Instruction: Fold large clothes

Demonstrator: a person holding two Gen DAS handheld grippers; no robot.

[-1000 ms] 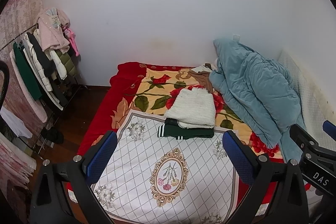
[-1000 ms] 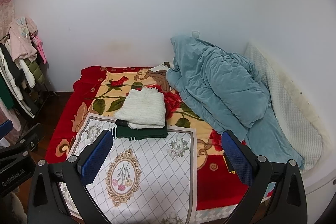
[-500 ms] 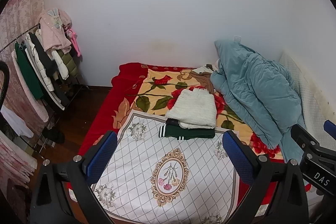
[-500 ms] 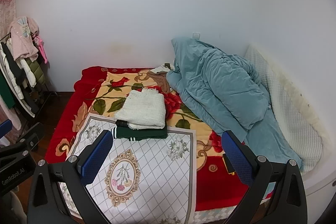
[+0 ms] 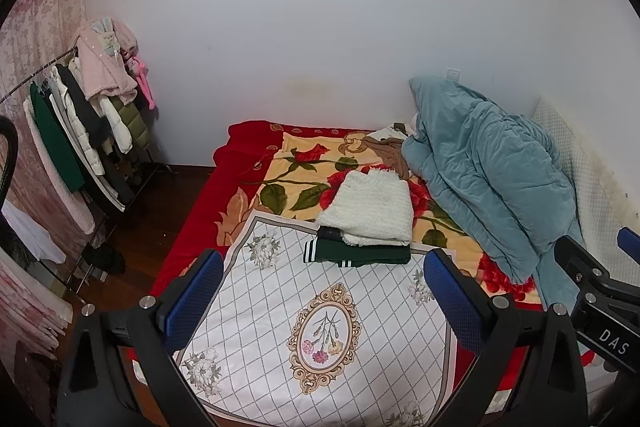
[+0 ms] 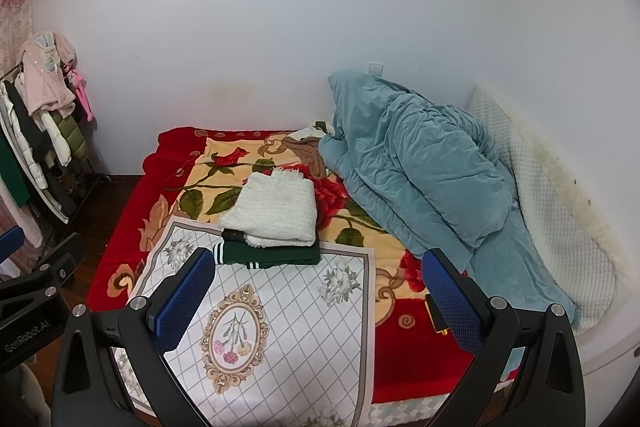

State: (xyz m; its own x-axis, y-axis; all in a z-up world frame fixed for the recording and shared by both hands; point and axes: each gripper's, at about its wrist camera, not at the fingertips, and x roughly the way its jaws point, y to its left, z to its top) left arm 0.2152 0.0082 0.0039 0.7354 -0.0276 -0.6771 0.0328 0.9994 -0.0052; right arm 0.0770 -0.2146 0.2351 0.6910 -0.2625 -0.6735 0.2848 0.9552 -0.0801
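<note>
Left wrist, folded clothes (image 5: 366,223) beyond spread hand-held gripper (image 5: 320,297)

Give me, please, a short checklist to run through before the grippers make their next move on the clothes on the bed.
1. Left gripper open, holding nothing: ok.
2. Right gripper open, holding nothing: ok.
3. White patterned cloth lies flat as a folding surface: ok.
4. Folded stack stays tidy, white knit on top of the green garment: ok.
5. Next large garment to fold is picked out: cannot tell; the brown garment beside the blue quilt is one candidate.
6. Grippers within reach of any clothing: not ok; both hover short of the bed.
</note>
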